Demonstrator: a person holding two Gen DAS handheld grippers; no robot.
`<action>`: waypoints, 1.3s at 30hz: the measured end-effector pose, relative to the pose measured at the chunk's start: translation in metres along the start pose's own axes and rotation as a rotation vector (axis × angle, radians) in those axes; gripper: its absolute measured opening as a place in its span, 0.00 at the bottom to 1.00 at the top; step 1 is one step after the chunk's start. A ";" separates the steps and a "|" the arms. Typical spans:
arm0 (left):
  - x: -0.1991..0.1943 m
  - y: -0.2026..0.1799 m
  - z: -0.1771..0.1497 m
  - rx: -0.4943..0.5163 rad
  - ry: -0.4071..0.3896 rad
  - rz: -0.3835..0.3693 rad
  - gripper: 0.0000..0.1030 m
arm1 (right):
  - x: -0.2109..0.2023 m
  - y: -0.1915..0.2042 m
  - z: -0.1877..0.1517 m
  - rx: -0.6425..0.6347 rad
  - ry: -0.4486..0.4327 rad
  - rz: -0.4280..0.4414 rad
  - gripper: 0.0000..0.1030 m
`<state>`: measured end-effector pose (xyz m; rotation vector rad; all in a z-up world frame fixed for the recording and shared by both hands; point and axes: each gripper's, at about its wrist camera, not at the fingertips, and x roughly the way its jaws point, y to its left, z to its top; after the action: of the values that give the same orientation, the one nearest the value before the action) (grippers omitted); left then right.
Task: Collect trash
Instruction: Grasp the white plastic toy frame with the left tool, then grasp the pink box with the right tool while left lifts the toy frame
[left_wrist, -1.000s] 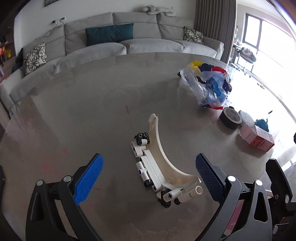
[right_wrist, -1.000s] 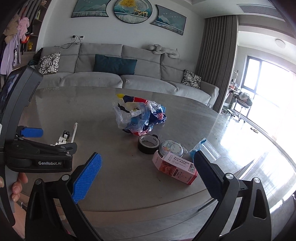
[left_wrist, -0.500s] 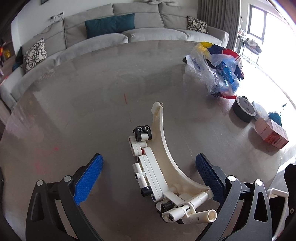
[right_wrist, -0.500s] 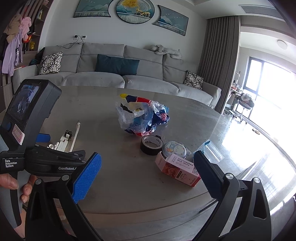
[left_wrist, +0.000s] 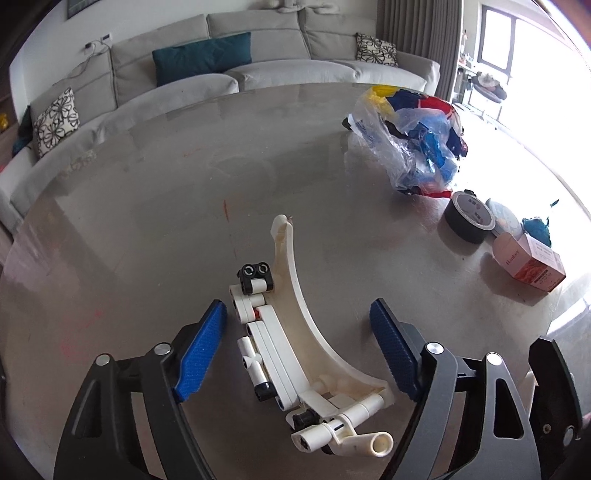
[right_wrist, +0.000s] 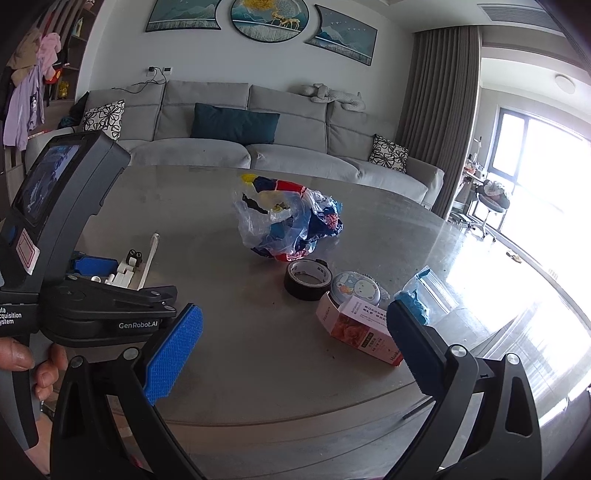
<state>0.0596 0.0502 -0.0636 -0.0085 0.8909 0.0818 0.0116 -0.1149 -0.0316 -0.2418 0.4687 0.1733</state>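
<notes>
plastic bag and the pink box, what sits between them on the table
In the right wrist view, a black tape roll and a round bear-print tin lie between the plastic bag and the pink box.

Left gripper (left_wrist: 297, 347) pitched down, fingers (left_wrist: 201, 350) just been closing, not yet contacting anything. Right gripper (right_wrist: 291, 347) fingers spread wide, empty.

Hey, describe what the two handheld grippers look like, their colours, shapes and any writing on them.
Both are black plastic frames with cut-out holes and silver rivets. The left gripper and right gripper each end in two flat fingers faced with blue textured pads. Seen from the right wrist view, the left one's body carries white lettering "GenRobot.AI", a small screen and a pink-bordered sticker.
</notes>
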 end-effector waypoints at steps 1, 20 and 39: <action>-0.001 -0.002 -0.001 0.007 -0.005 -0.003 0.66 | 0.000 0.000 0.000 -0.001 0.001 -0.002 0.96; -0.035 -0.005 0.005 0.042 -0.096 -0.014 0.39 | -0.001 -0.005 0.003 -0.005 -0.008 -0.021 0.96; -0.059 -0.033 0.036 0.138 -0.230 -0.048 0.39 | 0.047 -0.051 -0.003 -0.062 0.007 -0.071 0.96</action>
<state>0.0528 0.0145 0.0036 0.1064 0.6642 -0.0236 0.0631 -0.1592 -0.0462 -0.3200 0.4612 0.1174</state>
